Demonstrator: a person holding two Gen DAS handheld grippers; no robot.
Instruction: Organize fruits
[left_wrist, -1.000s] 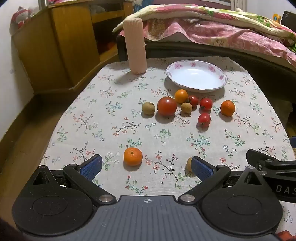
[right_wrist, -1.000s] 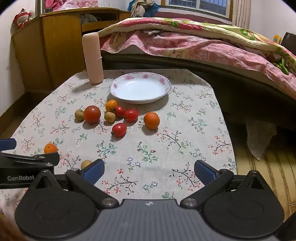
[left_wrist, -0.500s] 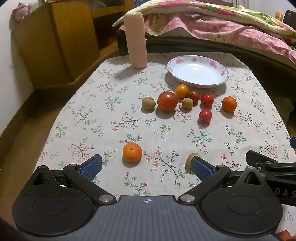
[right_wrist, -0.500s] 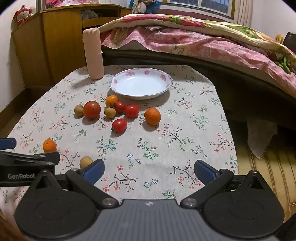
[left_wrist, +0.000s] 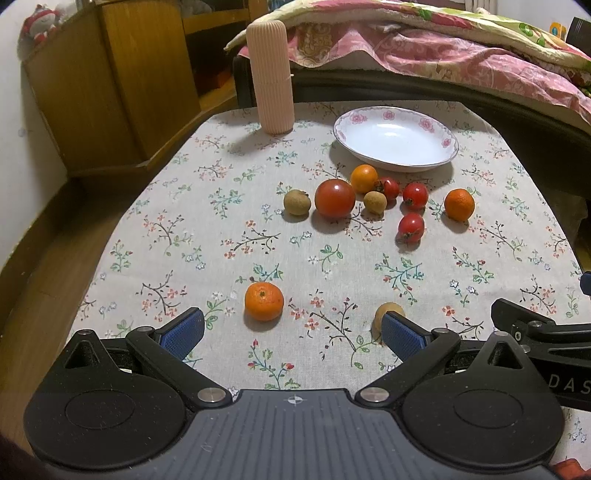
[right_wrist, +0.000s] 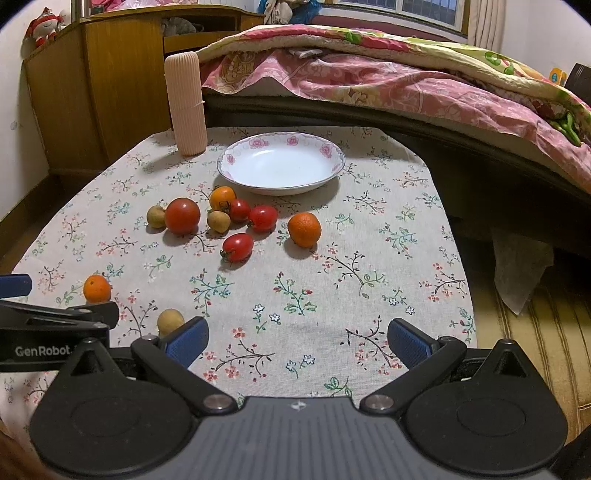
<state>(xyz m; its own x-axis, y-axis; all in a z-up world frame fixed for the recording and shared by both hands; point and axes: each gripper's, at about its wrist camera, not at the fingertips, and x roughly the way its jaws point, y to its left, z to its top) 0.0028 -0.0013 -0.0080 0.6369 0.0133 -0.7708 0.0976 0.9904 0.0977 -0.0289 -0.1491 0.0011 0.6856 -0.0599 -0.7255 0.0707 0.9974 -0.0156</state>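
Note:
A white plate with pink flowers (left_wrist: 448, 142) (right_wrist: 229, 158) stands empty at the far side of the table. In front of it lies a cluster of tomatoes, small oranges and brown longans, with a big tomato (left_wrist: 334, 198) (right_wrist: 182, 215) at its left. A lone orange (left_wrist: 264, 301) (right_wrist: 96, 288) and a longan (left_wrist: 386, 312) (right_wrist: 170, 320) lie near me. My left gripper (left_wrist: 291, 334) is open and empty, the orange just ahead between its fingers. My right gripper (right_wrist: 297, 341) is open and empty over bare cloth.
A tall pink ribbed container (left_wrist: 270, 77) (right_wrist: 185, 104) stands at the table's far left. A bed with a pink quilt (right_wrist: 369, 81) lies behind the table. A wooden cabinet (left_wrist: 110, 81) stands at the left. The table's right edge (right_wrist: 465, 258) drops to the floor.
Both grippers have moved forward a little toward the fruit. Both stay open. No fruit has moved.

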